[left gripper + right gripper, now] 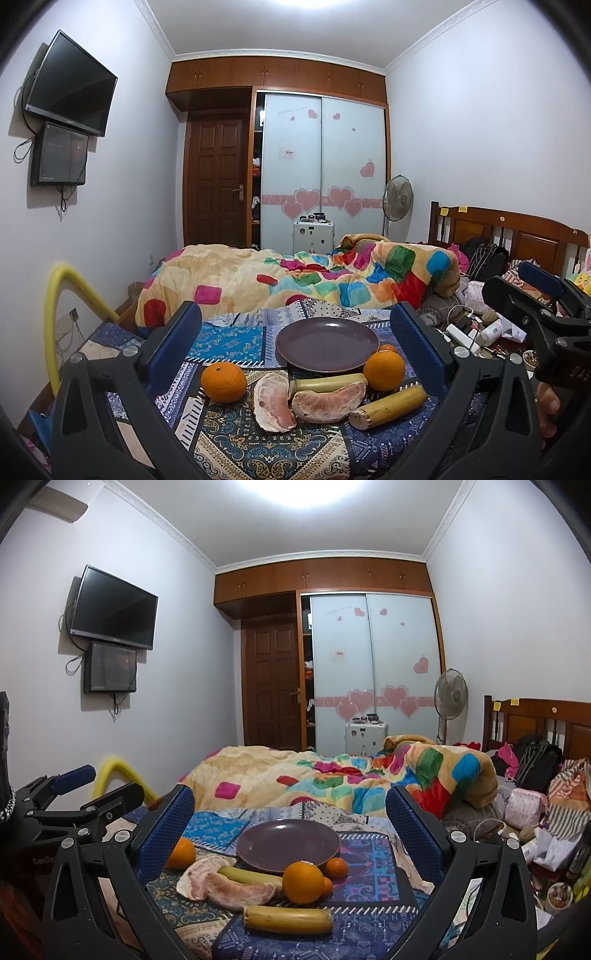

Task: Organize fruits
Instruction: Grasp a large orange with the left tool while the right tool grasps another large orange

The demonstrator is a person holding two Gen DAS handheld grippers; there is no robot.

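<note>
A round, dark purple plate sat empty and level at the lower centre of the left wrist view, with the fruit lying in front of it and to its sides on the patterned cloth. One orange lay apart to the lower left, a second orange touched the plate's right rim, and a smaller orange showed beside that rim in the right wrist view. Two peeled pink pomelo segments lay side by side at bottom centre, one yellow-green cane stalk just behind them and another cane stalk slanting at lower right.

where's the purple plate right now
The purple plate sits empty on the patterned cloth, centred in both wrist views, just behind the pomelo pieces, with an orange touching its front-right rim.
</note>
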